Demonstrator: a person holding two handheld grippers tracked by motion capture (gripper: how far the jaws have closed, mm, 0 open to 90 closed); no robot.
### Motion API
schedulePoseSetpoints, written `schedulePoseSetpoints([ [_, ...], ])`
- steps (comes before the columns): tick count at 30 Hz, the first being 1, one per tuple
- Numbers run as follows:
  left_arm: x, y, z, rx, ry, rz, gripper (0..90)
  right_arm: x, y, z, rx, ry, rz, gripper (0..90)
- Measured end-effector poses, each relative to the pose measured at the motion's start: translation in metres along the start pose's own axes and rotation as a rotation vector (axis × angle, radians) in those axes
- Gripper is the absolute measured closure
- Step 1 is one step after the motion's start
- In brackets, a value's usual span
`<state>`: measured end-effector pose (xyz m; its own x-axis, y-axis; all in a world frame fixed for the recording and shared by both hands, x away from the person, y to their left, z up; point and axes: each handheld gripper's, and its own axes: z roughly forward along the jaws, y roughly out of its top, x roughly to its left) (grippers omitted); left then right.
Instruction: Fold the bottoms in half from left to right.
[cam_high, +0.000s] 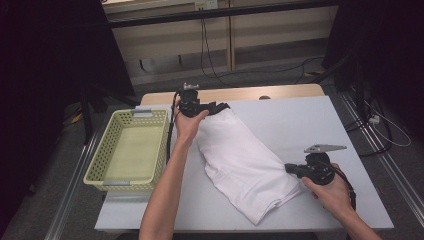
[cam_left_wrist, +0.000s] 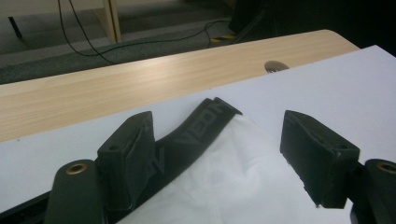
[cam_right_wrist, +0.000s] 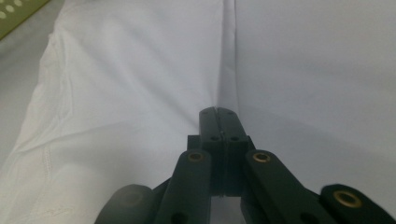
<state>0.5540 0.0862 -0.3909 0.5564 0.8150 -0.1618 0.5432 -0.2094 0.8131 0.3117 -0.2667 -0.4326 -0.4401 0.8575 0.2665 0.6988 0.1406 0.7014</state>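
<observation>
A folded white garment (cam_high: 240, 160) with a black waistband (cam_left_wrist: 196, 133) lies slantwise on the pale mat. My left gripper (cam_high: 218, 107) hovers at the garment's far end, open, its jaws standing either side of the waistband (cam_high: 223, 106) and the white cloth (cam_left_wrist: 233, 182). In the left gripper view, that gripper (cam_left_wrist: 219, 126) holds nothing. My right gripper (cam_high: 290, 168) sits at the garment's near right edge. Its jaws (cam_right_wrist: 219, 112) are pressed together right on the cloth's edge (cam_right_wrist: 130, 70), and they appear to pinch it.
A yellow-green perforated basket (cam_high: 100, 150) stands to the left of the garment, and its corner (cam_right_wrist: 14, 11) shows in the right gripper view. The wooden table edge (cam_high: 240, 93) runs behind the mat. Cables trail on the floor beyond the table.
</observation>
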Motion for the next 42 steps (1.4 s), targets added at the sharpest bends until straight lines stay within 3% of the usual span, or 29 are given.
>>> schedulePoseSetpoints([
  [13,-0.020,-0.018,-0.017,-0.028,-0.009,0.071,14.7,-0.002,-0.001,-0.002,0.025,-0.024,0.003,90.0],
  [18,-0.026,-0.022,-0.025,-0.052,-0.041,0.060,10.6,-0.003,0.000,-0.001,0.024,-0.027,0.000,90.0],
  [25,-0.029,-0.029,-0.037,-0.053,-0.039,0.090,8.4,-0.009,0.001,0.002,0.039,-0.055,-0.005,90.0],
  [31,-0.032,-0.035,-0.047,-0.050,-0.052,0.110,7.9,-0.011,-0.001,0.007,0.078,-0.031,0.025,90.0],
  [36,-0.038,-0.040,-0.055,-0.052,-0.066,0.133,7.3,-0.007,-0.002,0.008,0.088,-0.015,0.011,89.4],
  [42,-0.044,-0.049,-0.067,-0.046,-0.089,0.153,3.9,-0.003,0.004,-0.003,0.021,-0.014,-0.011,72.5],
])
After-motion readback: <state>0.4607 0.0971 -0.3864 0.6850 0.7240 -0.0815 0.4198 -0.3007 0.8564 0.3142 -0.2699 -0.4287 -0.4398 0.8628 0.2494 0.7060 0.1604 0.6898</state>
